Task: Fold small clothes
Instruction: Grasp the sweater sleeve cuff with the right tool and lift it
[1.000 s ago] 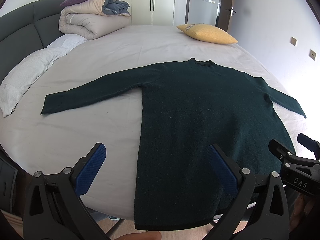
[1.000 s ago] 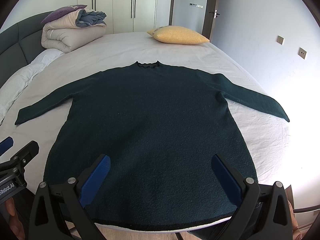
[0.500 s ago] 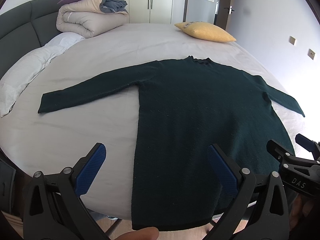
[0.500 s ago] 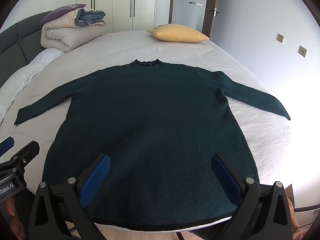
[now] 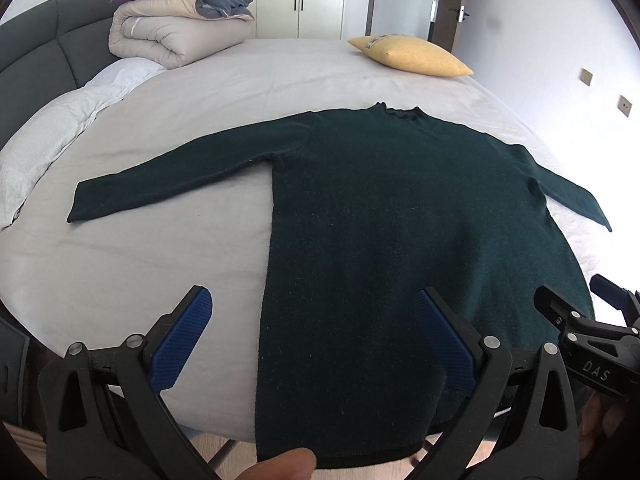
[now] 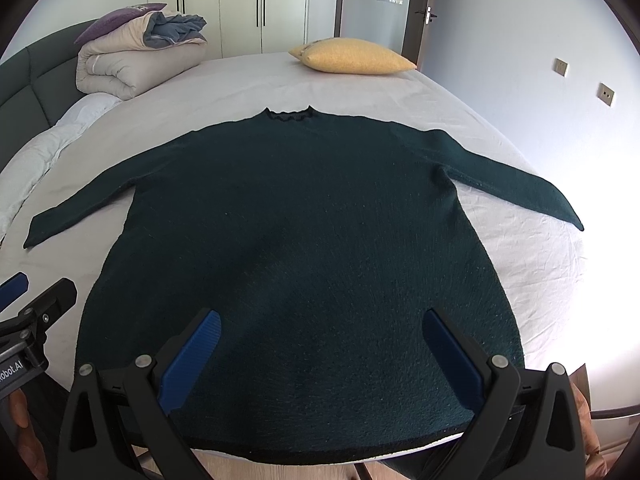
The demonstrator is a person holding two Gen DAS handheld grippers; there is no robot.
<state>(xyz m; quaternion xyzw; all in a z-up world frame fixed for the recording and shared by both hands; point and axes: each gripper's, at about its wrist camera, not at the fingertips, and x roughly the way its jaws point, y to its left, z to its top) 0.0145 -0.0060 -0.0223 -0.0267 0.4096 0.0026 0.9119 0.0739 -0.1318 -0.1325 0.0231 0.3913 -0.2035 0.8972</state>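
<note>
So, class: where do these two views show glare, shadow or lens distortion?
Right wrist view: glare washes out the bed sheet at right; a soft shadow crosses the sweater. Left wrist view: fisheye bows the bed's edge; lighting is even.

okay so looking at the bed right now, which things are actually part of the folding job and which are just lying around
Part of the job:
dark green sweater, spread flat on the bed
left gripper, open
right gripper, open

Just lying about:
yellow pillow
rolled duvet
white pillow
</note>
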